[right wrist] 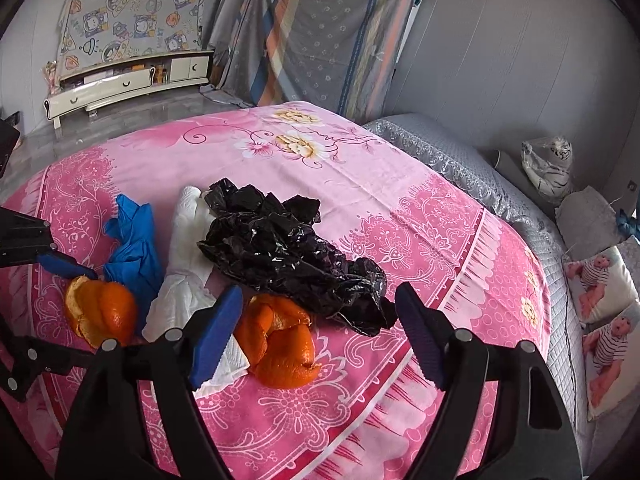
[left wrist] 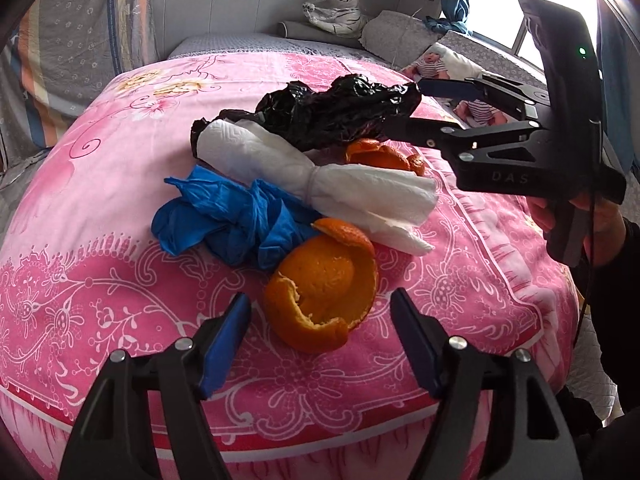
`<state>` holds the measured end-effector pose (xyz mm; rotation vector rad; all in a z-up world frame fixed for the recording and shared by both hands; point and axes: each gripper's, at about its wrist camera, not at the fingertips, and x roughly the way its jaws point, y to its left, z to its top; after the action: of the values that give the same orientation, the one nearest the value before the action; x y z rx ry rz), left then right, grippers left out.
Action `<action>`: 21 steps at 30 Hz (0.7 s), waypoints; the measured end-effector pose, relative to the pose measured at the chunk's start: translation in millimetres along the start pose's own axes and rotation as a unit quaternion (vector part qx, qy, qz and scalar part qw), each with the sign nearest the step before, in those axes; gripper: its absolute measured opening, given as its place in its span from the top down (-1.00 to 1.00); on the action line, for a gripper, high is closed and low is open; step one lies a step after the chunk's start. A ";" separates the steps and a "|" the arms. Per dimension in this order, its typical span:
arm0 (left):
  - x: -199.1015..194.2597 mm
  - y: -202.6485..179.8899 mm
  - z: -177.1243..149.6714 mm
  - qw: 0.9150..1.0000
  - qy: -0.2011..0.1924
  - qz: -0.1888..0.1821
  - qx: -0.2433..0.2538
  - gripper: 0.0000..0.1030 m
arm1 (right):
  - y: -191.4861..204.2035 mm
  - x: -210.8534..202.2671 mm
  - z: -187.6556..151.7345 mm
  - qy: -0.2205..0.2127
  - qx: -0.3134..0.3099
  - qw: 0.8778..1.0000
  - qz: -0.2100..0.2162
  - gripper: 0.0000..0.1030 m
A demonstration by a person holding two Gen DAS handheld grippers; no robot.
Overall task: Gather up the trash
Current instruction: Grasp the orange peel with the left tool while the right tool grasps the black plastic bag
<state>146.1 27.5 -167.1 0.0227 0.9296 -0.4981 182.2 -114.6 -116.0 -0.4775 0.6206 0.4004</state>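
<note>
Trash pile on pink bedspread (left wrist: 100,200), nothing collected yet. Left gripper (left wrist: 320,344) spread wide, empty, large orange peel (left wrist: 320,288) just ahead between fingers, untouched. Right gripper (right wrist: 320,332) also spread, empty, at end of crumpled black bag (right wrist: 288,248); second peel (right wrist: 280,344) beneath. Blue gloves (left wrist: 228,220), white paper towel (left wrist: 320,184) remain beyond.

The pink floral bedspread (right wrist: 400,208) lies bare all around the small trash heap, giving open approach from every side. Within the heap, the crumpled black plastic bag (right wrist: 288,248) overlaps the twisted white paper towel (left wrist: 320,184), which crowds the bunched blue rubber glove (left wrist: 232,220); two orange peels (left wrist: 324,284) (right wrist: 280,344) sit at the edges, reachable.
</note>
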 end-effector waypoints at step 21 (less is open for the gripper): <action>11.8 -14.8 14.0 1.000 0.014 0.019 0.019 0.18 | -15.4 56.3 12.8 0.044 0.045 0.998 0.012 0.77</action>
<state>156.4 6.4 -164.8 0.0821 0.9445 -0.4805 237.4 -108.4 -137.9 -0.4040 0.7263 0.3734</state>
